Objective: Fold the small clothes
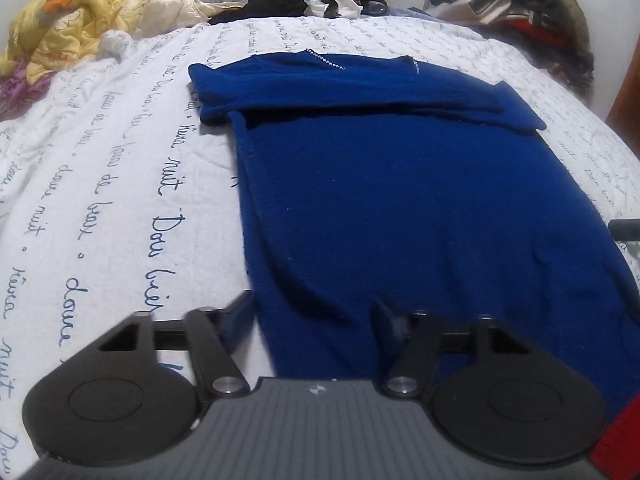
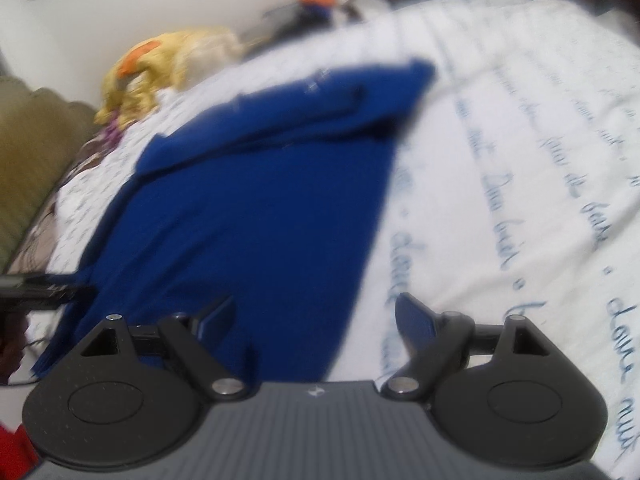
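Spread apart, the left gripper [image 1: 312, 312] is held over the near hem of the blue sweater [image 1: 400, 200], whose long axis runs straight ahead across the bed [image 1: 100, 200]; the right gripper [image 2: 316, 316], also apart, straddles its right edge.

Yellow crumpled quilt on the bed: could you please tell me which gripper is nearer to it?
Left. The left gripper is at the blue knit sweater's edge facing the yellow crumpled quilt; the right gripper is at the opposite edge.
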